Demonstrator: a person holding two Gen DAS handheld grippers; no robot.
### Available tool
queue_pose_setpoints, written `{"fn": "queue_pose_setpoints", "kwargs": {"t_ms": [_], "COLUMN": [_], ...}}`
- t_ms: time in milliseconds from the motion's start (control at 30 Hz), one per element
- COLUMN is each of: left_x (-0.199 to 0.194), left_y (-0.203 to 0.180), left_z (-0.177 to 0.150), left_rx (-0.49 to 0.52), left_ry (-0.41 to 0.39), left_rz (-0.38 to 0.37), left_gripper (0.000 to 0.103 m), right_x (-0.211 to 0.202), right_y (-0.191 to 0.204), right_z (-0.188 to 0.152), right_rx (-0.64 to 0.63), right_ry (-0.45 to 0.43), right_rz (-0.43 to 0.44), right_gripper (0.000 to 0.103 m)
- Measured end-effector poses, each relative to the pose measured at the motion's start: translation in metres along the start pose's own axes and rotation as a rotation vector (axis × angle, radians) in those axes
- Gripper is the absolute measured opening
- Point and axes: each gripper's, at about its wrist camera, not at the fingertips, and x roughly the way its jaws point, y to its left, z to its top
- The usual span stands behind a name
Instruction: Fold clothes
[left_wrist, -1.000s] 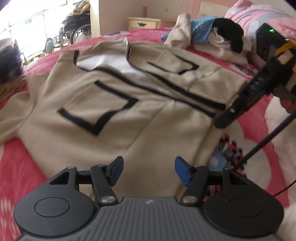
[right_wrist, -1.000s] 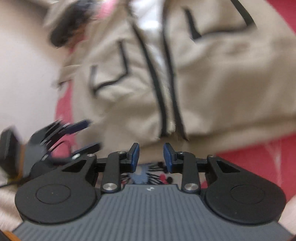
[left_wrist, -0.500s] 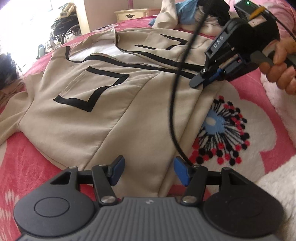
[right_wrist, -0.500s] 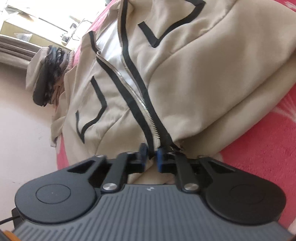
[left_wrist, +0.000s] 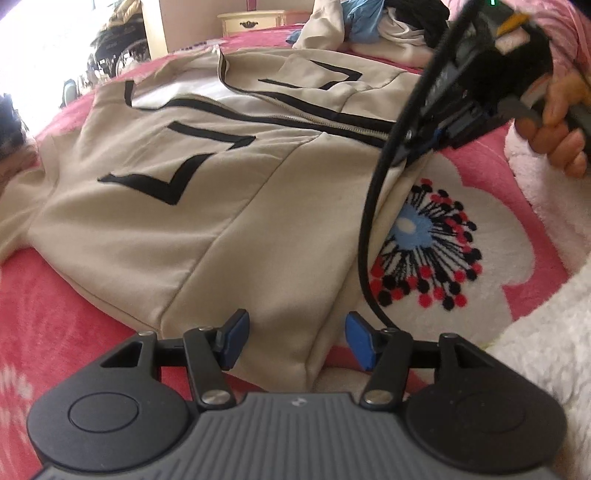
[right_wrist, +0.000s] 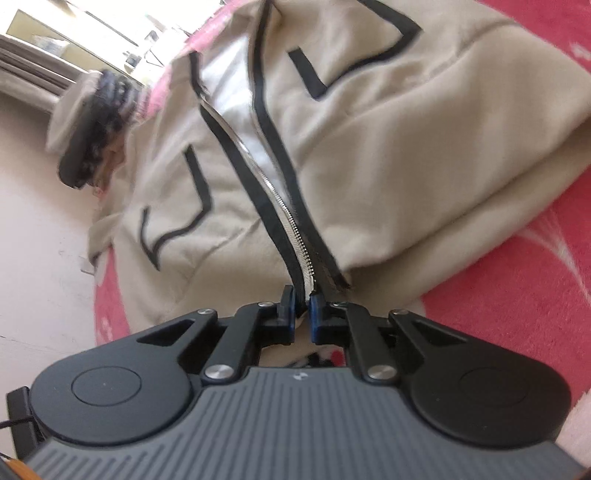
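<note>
A beige zip jacket (left_wrist: 184, 206) with black trim lies spread front-up on the pink bed. My left gripper (left_wrist: 297, 341) sits at the jacket's near hem corner. Its blue pads stand on either side of the hem fold without pressing it, and the jaws are closing. My right gripper (right_wrist: 303, 314) is shut on the bottom end of the zipper (right_wrist: 291, 221), where the hem meets the black trim. From the left wrist view the right gripper (left_wrist: 424, 147) shows at the jacket's right edge, held by a hand (left_wrist: 554, 129).
A pile of other clothes (left_wrist: 388, 26) lies at the far end of the bed, before a cream dresser (left_wrist: 255, 20). A black cable (left_wrist: 369, 221) hangs across the flower-print bedspread (left_wrist: 424, 251). White fluffy fabric (left_wrist: 546, 350) is at the right. A dark patterned garment (right_wrist: 96, 136) lies beyond the jacket's collar.
The right gripper has shut on the zipper's bottom end, from open a second ago. The left gripper has come closer and lower to the near hem corner.
</note>
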Motion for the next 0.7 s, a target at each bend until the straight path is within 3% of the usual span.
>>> {"fn": "queue_pose_setpoints", "kwargs": {"t_ms": [133,300,433,567,700], "left_x": [-0.003,-0.019,-0.039,-0.050,-0.051], "left_y": [0.007,0.018,0.039,0.075,0.113], "left_z": [-0.001,0.000,0.004,0.011,0.013], "left_rx": [-0.046,-0.121,-0.183,-0.339,-0.538], "left_ry": [0.009,0.016,-0.004,-0.041,-0.096], "left_rz": [-0.037,-0.049,-0.009,0.039,0.100], "left_gripper": [0.058,0.054,0.054,0.055,0.057], "right_x": [0.005,-0.012,-0.043,-0.057,-0.036], "right_y": [0.000,0.012,0.022,0.044,0.072], "right_z": [-0.002,-0.004,-0.005,0.004,0.019], "right_rx": [-0.046,-0.142,-0.229,-0.363,-0.468], "right_ry": [0.018,0.049,-0.015,-0.109,-0.135], "right_rz": [-0.023,-0.048,-0.047,-0.004,0.058], "right_gripper": [0.005,0.013,0.014,0.014,0.014]}}
